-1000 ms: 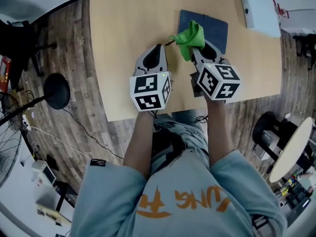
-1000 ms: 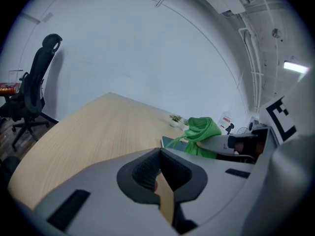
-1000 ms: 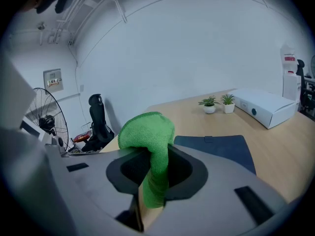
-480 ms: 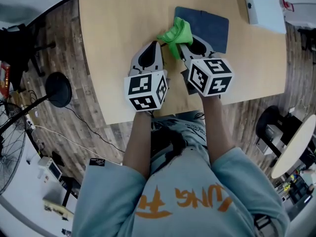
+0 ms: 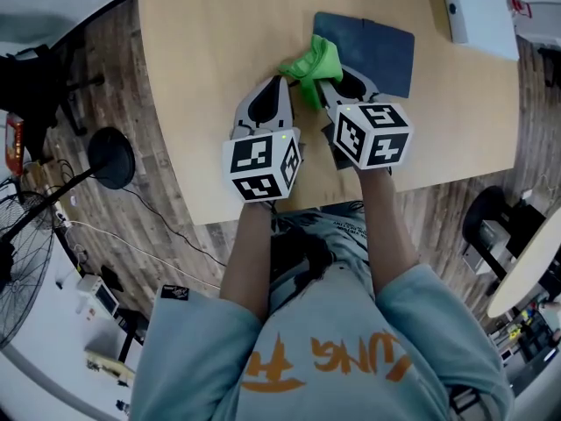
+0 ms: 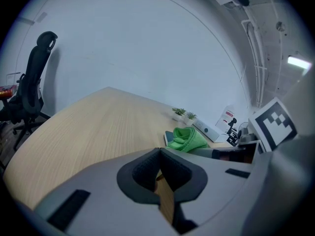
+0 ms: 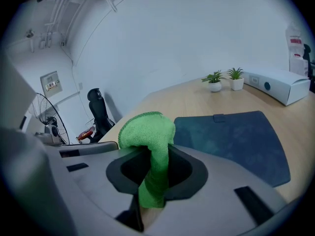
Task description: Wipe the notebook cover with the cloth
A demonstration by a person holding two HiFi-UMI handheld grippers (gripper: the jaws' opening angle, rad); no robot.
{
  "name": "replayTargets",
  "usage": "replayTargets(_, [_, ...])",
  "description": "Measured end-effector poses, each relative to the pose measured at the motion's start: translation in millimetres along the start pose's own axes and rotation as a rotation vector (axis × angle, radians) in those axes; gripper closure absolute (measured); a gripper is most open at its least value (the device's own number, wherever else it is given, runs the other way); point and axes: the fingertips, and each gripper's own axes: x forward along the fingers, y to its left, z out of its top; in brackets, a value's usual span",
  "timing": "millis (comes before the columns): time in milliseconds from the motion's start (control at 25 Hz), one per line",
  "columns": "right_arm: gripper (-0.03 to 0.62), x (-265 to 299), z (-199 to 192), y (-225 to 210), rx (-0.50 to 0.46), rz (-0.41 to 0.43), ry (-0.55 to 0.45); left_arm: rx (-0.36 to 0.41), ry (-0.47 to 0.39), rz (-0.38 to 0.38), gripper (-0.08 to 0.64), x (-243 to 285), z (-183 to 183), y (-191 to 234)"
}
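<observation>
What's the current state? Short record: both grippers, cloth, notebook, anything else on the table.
left gripper: jaws together, nothing between them, beside the cloth
right gripper: shut on the cloth
cloth: green, bunched, at the notebook's near-left corner; contact unclear
notebook: dark blue, closed, flat on the table
other: white box and two small potted plants at the far edge

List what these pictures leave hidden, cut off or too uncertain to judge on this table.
1. Head view: the near left corner of the notebook, covered by the cloth and the right gripper.
2. Head view: the white box, cut off by the top edge.
3. Any view: whether the cloth touches the notebook; the cloth itself blocks the contact.
</observation>
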Motion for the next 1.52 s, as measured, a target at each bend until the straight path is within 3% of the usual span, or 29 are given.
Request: replayTargets(1520, [0.517,-37.1,-14.2,-70.5,0.156,-0.147,-0.044,0.062,0.062,-0.091,0.543,22.3,-6.1,-38.1])
